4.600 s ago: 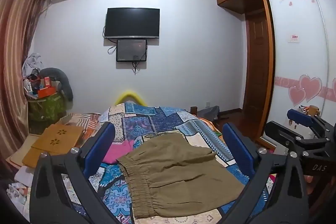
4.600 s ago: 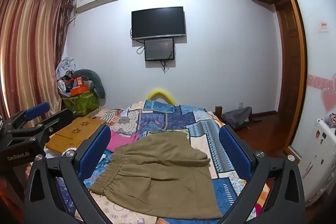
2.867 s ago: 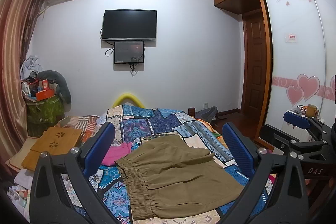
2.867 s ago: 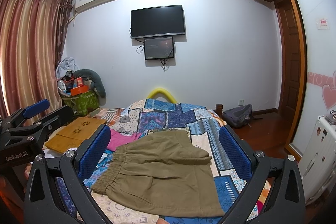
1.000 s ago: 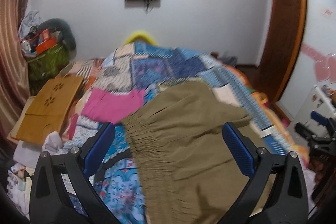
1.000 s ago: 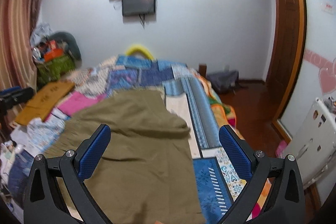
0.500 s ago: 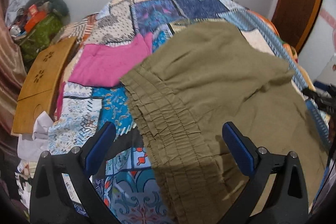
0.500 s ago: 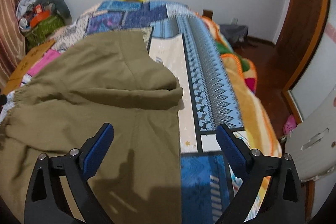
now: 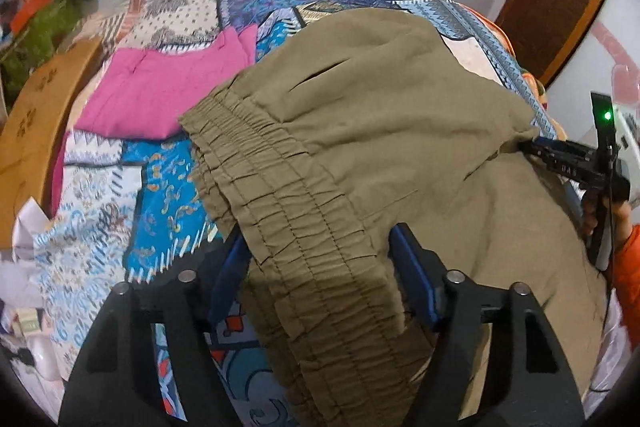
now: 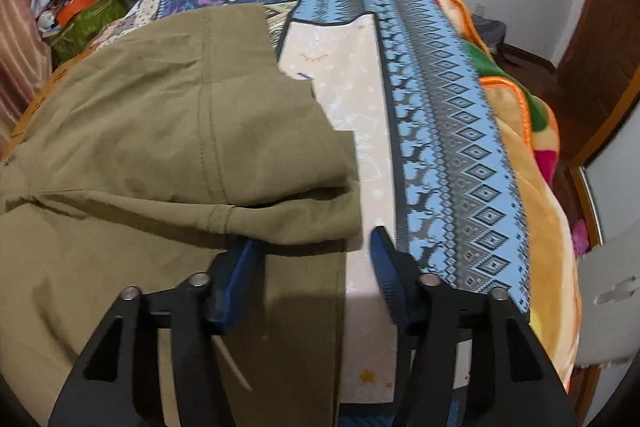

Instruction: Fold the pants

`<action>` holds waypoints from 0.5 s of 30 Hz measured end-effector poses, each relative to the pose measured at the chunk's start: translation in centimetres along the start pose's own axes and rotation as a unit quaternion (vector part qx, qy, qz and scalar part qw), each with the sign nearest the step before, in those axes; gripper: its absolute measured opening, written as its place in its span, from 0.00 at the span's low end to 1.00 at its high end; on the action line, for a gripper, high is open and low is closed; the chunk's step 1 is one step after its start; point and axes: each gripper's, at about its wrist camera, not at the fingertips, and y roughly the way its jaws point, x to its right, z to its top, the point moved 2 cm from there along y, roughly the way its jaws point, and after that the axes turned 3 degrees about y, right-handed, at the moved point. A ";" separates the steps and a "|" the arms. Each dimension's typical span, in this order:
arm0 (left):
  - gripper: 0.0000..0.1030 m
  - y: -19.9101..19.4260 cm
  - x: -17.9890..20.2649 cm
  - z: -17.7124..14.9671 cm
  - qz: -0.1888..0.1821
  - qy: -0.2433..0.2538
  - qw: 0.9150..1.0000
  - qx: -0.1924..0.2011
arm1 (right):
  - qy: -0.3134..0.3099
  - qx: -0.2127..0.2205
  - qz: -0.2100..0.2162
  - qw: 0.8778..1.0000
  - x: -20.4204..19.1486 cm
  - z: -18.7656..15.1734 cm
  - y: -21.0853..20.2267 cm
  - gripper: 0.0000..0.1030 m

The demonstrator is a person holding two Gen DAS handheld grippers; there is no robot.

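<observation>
Both sets of jaws are closing right now, each with fabric between them but neither clamped yet as far as I can tell. On the left gripper point(image 9: 320, 267), low in the centre of its view, the blue pads straddle the gathered elastic waistband point(image 9: 280, 211) of the olive pants point(image 9: 380, 131). On the right gripper point(image 10: 308, 267), bottom centre of its frame, one pad sits tucked under the folded edge of a pant leg point(image 10: 280, 203) and the other is out over the pale patch of the quilt point(image 10: 440, 107), so cloth is in the gap but not pinched.

The pants lie spread across the patchwork bed, already doubled over once by the look of it, with a pink garment point(image 9: 160, 95) just beside them at upper left of the left view.

Makes sense to me: one grip at the waist, one at the leg fold, so both ends lift together for the next fold. My guess is the fold hasn't started yet.
</observation>
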 end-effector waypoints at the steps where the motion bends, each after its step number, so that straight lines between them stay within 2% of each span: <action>1: 0.62 -0.1 0.2 0.1 0.003 0.006 1.000 0.001 | -0.003 0.000 -0.001 1.000 -0.1 0.0 0.0 0.31; 4: 0.60 0.1 0.1 0.6 0.020 0.023 1.000 0.003 | -0.013 -0.001 -0.024 1.000 -0.4 -0.3 0.0 0.27; 6: 0.59 0.3 -0.2 0.9 0.027 0.030 0.999 0.001 | -0.012 -0.005 -0.035 0.999 -0.5 -0.4 0.0 0.14; 7: 0.59 0.4 -0.6 1.1 0.028 0.030 0.999 -0.001 | -0.010 -0.008 -0.042 0.999 -0.2 -0.3 0.0 0.13; 11: 0.60 1.0 -1.9 1.9 0.035 0.031 0.999 -0.007 | 0.012 -0.017 -0.035 0.999 0.2 -1.3 -0.8 0.10; 15: 0.63 1.8 -2.7 2.3 0.038 0.036 0.999 -0.013 | 0.005 -0.023 -0.034 0.999 -0.4 -2.5 -1.6 0.09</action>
